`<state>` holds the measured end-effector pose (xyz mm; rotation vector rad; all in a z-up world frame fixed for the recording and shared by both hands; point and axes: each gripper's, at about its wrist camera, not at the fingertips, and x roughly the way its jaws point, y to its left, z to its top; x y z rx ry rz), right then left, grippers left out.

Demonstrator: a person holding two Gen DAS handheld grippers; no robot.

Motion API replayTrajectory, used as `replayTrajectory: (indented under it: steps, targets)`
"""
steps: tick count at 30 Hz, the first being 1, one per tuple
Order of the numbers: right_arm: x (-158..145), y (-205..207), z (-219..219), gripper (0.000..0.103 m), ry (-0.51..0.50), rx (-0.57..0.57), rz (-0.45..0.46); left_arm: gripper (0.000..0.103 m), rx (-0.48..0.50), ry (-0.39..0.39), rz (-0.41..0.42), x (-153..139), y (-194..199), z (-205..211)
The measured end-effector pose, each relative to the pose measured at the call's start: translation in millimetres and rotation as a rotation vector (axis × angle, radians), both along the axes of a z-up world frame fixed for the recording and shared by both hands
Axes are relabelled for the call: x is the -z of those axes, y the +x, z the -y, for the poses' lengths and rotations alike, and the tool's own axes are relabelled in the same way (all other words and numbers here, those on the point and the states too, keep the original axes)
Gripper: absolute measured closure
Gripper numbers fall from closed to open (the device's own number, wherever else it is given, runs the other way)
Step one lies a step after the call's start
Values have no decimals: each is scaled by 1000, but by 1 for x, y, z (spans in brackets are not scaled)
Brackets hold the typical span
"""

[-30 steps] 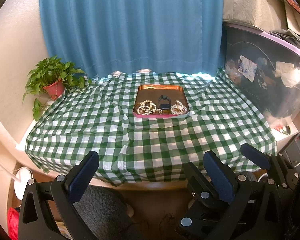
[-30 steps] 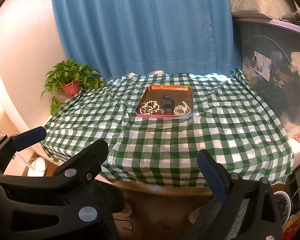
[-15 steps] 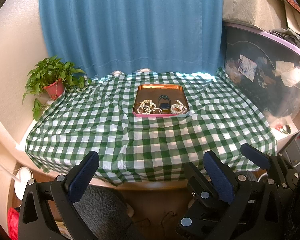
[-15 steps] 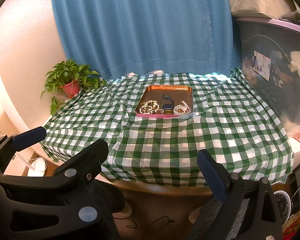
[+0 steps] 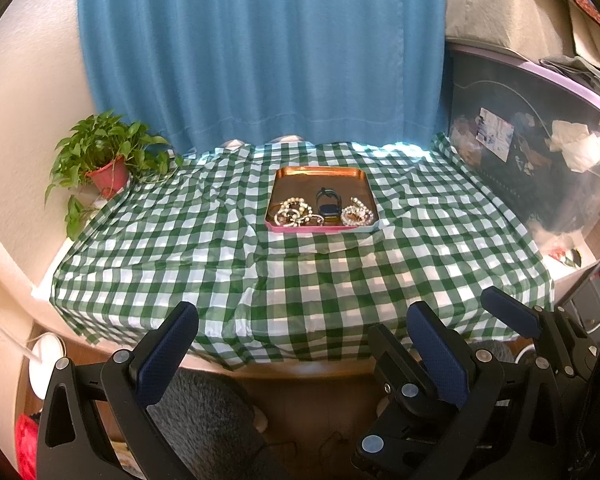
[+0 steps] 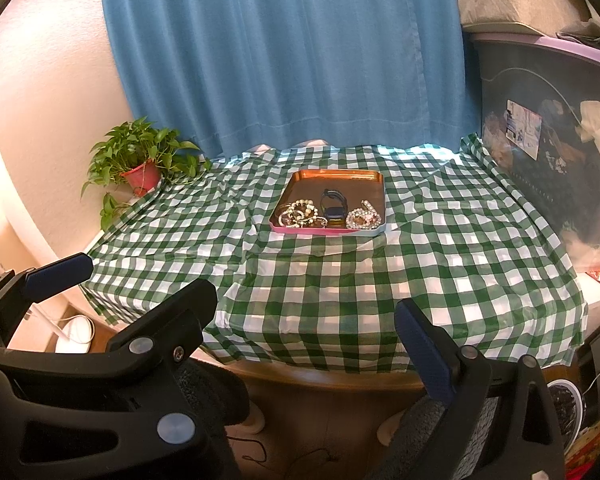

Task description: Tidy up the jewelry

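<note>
Facing tray (image 5: 366,188) of jewelry (image 5: 296,214)

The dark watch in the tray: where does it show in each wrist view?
Left wrist: the watch lies in the tray, right of centre, between two bead heaps, above picture centre.
Right wrist: the watch shows mid-tray, near picture centre.
Shared landmark: the potted plant left of the tray.
</note>
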<state>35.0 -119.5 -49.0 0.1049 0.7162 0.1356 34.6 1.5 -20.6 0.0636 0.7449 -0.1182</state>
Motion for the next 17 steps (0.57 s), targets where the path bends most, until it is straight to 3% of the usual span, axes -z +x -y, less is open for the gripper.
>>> replayTrajectory:
  steps: [13,17]
  targets:
    - [2,-3,-1,7,-1,-3,-3,0,1,7,-7,1,1,0]
    - [7,-7,0,7,5,-7,-9,0,-5,15,-14,14,-6,-3]
